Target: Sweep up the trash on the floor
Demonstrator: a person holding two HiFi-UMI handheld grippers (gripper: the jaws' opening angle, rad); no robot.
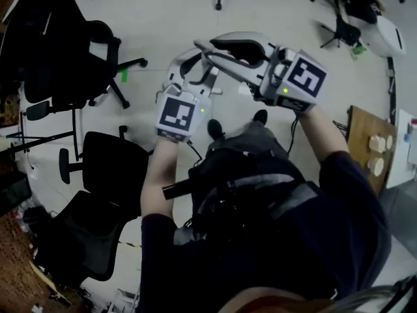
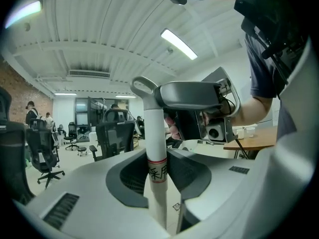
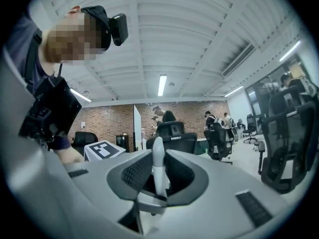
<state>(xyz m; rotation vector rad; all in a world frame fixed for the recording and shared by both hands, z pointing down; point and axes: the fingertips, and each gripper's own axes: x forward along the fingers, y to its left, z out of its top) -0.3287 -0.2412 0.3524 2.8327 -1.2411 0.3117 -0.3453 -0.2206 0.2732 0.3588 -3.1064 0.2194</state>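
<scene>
White plastic broom handle [image 2: 155, 128] (light, stiff, probably slippery): left gripper [image 2: 158, 163] and right gripper [image 3: 158, 171] both clamp its upper end.

Two grippers show: one left gripper [image 2: 157, 156] and one right gripper [image 3: 157, 176], carrying two marker cubes [image 1: 177, 116] in all. One white handle [image 2: 153, 123] bears one red-edged label [image 2: 157, 172]. The head view holds five black office chairs [image 1: 98, 44] and one wooden table [image 1: 359, 135].
</scene>
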